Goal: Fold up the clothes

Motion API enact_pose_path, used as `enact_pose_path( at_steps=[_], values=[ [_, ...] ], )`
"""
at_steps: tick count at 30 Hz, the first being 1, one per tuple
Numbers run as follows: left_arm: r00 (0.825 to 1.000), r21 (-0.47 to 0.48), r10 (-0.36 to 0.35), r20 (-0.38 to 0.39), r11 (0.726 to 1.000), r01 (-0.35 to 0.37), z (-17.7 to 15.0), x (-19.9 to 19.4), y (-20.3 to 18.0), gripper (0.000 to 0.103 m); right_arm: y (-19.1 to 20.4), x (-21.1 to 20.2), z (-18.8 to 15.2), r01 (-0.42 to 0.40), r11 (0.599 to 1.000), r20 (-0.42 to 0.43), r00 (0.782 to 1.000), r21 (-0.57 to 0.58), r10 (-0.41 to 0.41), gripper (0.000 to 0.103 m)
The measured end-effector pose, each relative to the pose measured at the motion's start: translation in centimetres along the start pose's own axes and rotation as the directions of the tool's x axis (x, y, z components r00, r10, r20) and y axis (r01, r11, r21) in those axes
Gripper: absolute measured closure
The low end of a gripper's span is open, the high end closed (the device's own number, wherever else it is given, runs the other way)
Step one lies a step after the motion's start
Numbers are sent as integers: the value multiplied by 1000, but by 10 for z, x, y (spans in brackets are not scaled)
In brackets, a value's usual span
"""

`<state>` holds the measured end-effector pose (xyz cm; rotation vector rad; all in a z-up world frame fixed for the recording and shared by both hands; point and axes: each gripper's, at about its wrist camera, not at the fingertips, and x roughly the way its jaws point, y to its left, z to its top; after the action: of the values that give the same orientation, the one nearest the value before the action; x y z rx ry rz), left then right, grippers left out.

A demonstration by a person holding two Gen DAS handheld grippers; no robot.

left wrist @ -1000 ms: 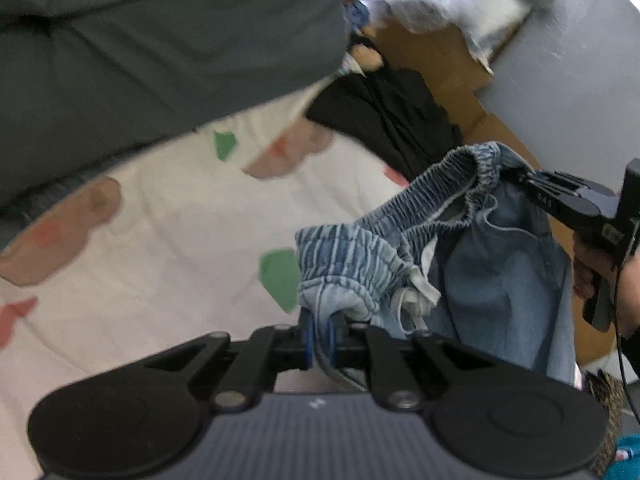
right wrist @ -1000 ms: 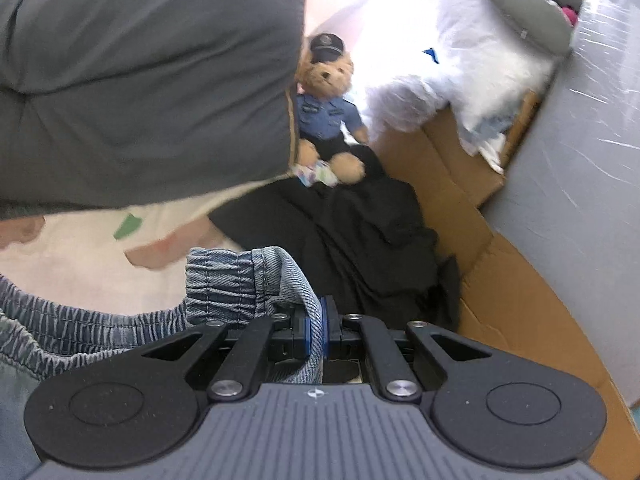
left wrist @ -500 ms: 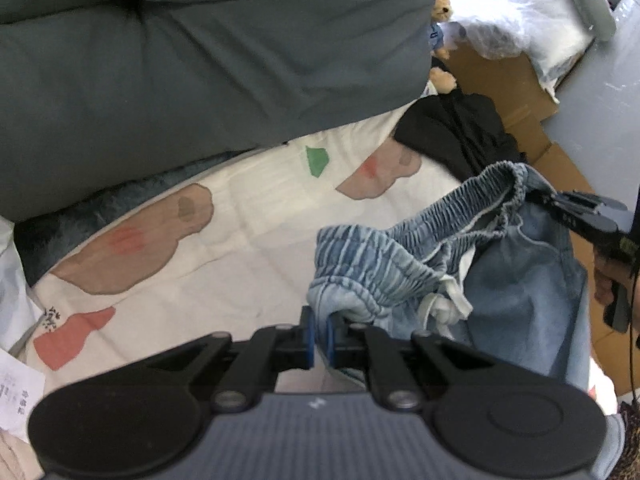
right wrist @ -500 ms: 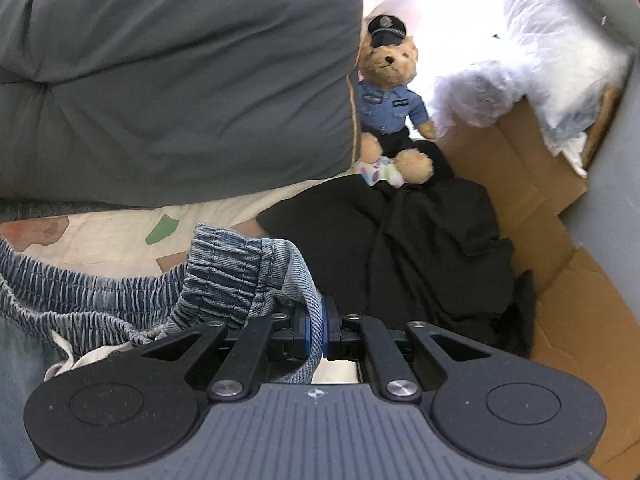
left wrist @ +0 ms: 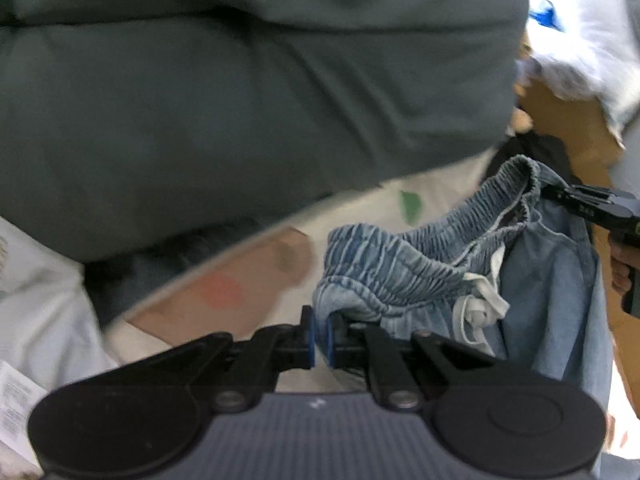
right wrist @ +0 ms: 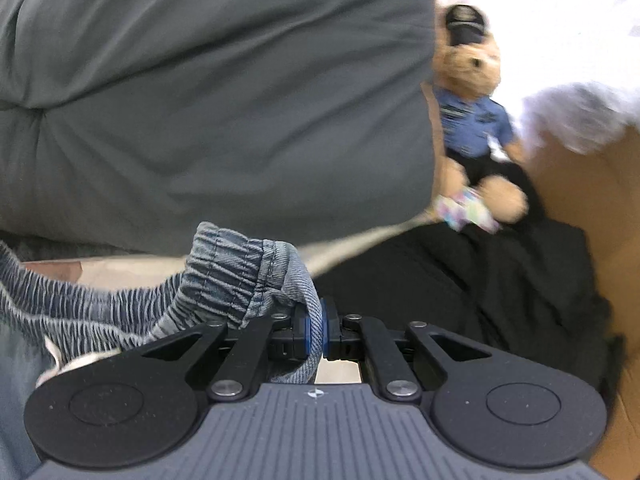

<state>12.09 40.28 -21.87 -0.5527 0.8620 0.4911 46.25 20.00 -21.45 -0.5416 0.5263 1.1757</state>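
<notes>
A pair of light blue denim shorts (left wrist: 552, 280) with a gathered elastic waistband (left wrist: 400, 260) and a white drawstring (left wrist: 480, 304) hangs between my two grippers above a patterned bedsheet (left wrist: 248, 280). My left gripper (left wrist: 319, 336) is shut on one end of the waistband. At the right edge of the left wrist view, my right gripper (left wrist: 548, 194) pinches the other end. In the right wrist view the right gripper (right wrist: 314, 336) is shut on the denim waistband (right wrist: 232, 268), and the rest of the shorts trails off to the left.
A big grey duvet (left wrist: 240, 100) fills the back of the bed. A teddy bear in a blue uniform (right wrist: 472, 120) sits beside it, with a black garment (right wrist: 480, 280) at its feet. Cardboard (right wrist: 580, 184) lines the right side. A white pillow (left wrist: 580, 32) lies far right.
Both grippers have carried the shorts toward the grey duvet, which now looms larger. The bear has shifted right in the right wrist view. Both grips are unchanged.
</notes>
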Motion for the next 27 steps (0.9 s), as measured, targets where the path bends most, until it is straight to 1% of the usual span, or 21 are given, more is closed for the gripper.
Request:
enact_pose_path(
  at_steps=[4, 8, 11, 14, 15, 16, 17, 18, 19, 20, 22, 23, 24, 26, 27],
  values=[
    [999, -17, 30, 12, 999, -30, 15, 13, 19, 97, 5, 38, 19, -52, 999, -20, 998, -8, 52, 99],
    [999, -18, 41, -4, 999, -41, 25, 33, 30, 97, 6, 66, 30, -75, 997, -62, 995, -19, 73, 99],
    [998, -6, 48, -37, 999, -48, 24, 61, 37, 97, 1, 91, 26, -80, 997, -126, 989, 11, 80, 99],
    [997, -26, 45, -58, 999, -47, 14, 87, 49, 97, -7, 118, 7, -70, 994, -208, 974, 83, 86, 97],
    [997, -29, 45, -57, 998, -47, 10, 93, 52, 97, -10, 124, 2, -67, 990, -220, 971, 125, 93, 87],
    [997, -32, 45, -57, 998, -47, 6, 99, 56, 97, -16, 126, -1, -72, 977, -209, 971, 199, 114, 82],
    [997, -38, 47, -57, 998, -49, 2, 104, 59, 96, -23, 128, -3, -81, 957, -197, 970, 278, 140, 78],
    [997, -46, 52, -59, 997, -55, -1, 105, 60, 96, -29, 127, -3, -100, 930, -187, 967, 354, 175, 68],
    [997, -39, 56, -51, 998, -58, -2, 103, 59, 97, -31, 125, -1, -112, 915, -188, 962, 387, 197, 63],
    [997, -33, 59, -43, 998, -61, -3, 100, 59, 97, -33, 120, 1, -114, 912, -194, 960, 395, 204, 62],
    [997, -38, 66, -31, 997, -67, -5, 88, 60, 97, -34, 101, 5, -113, 919, -186, 963, 377, 195, 50],
    [997, -52, 71, -29, 996, -73, -6, 84, 62, 97, -35, 91, 6, -118, 920, -176, 965, 373, 195, 47],
    [997, -63, 77, -26, 995, -78, -7, 80, 64, 97, -37, 82, 7, -130, 914, -163, 965, 383, 205, 46],
    [996, -53, 88, -18, 995, -89, -9, 75, 65, 99, -40, 63, 9, -151, 901, -142, 964, 406, 226, 46],
    [996, -49, 91, -14, 995, -91, -10, 73, 66, 99, -40, 52, 10, -153, 902, -137, 965, 403, 225, 46]
  ],
)
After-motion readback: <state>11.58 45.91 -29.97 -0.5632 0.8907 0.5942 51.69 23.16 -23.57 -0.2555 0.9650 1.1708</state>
